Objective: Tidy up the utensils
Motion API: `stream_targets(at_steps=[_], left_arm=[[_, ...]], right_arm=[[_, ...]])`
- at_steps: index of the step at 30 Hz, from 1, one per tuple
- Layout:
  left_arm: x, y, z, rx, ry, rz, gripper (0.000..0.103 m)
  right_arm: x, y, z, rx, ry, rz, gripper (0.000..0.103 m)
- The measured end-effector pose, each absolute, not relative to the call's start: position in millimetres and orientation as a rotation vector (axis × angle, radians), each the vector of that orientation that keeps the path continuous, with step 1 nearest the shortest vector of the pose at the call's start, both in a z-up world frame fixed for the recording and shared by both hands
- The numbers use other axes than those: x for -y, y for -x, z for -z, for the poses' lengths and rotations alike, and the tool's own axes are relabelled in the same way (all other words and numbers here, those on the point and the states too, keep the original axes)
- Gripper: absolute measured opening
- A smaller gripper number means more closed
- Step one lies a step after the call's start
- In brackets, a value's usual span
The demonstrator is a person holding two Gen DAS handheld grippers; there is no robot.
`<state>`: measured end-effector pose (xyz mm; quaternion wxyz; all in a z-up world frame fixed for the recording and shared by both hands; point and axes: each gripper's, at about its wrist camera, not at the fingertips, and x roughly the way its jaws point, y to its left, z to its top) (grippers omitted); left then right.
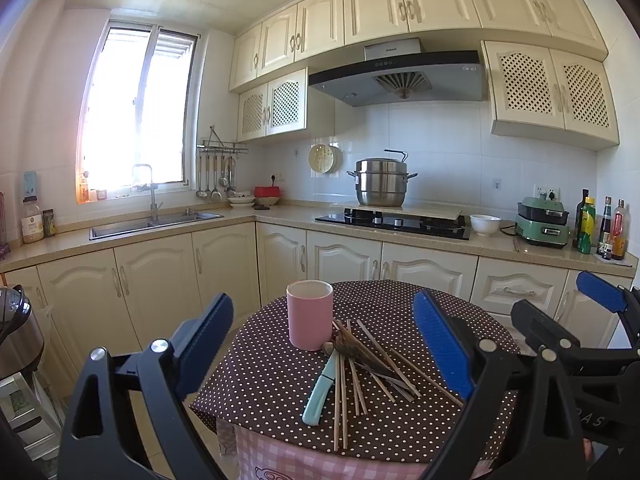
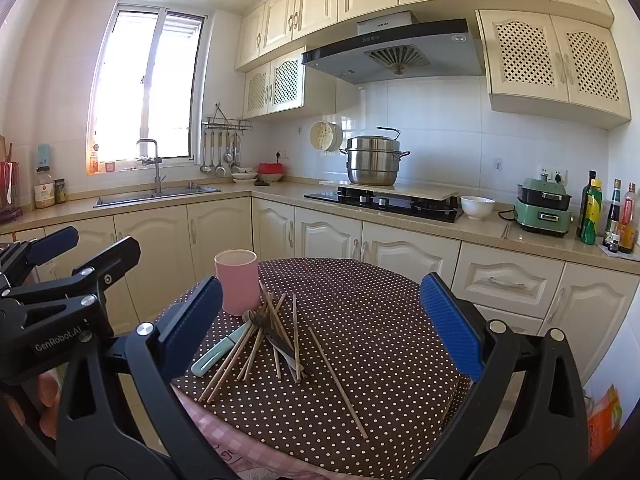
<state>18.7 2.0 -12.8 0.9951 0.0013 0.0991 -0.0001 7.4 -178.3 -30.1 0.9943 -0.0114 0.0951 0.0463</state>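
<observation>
A pink cup (image 1: pixel 310 314) (image 2: pixel 237 281) stands upright on a round table with a brown polka-dot cloth (image 1: pixel 280 392) (image 2: pixel 380 340). Beside it lies a loose pile of wooden chopsticks (image 1: pixel 352 384) (image 2: pixel 256 348), dark-handled cutlery (image 1: pixel 360 354) (image 2: pixel 276 340) and a spoon with a mint-green handle (image 1: pixel 319 394) (image 2: pixel 214 354). One chopstick (image 2: pixel 338 384) lies apart to the right. My left gripper (image 1: pixel 324 344) is open and empty, held above the table's near edge. My right gripper (image 2: pixel 320 320) is open and empty, to the right of the left one; it shows in the left wrist view (image 1: pixel 560 320).
Cream cabinets and a counter run behind the table, with a sink (image 1: pixel 156 224), a steel pot (image 1: pixel 382 182) on a black hob, a white bowl (image 1: pixel 485 224), a green appliance (image 1: pixel 543 226) and bottles (image 1: pixel 600 230). A cooker (image 1: pixel 16 332) stands at left.
</observation>
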Motion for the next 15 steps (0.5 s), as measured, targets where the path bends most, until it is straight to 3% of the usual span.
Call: stream_targets(at_steps=[15], left_arm=[[-2,-32,16,-0.232,-0.007,0.003,0.09]], right_arm=[[178,-19,32,-0.227,0.013,-0.097,0.097]])
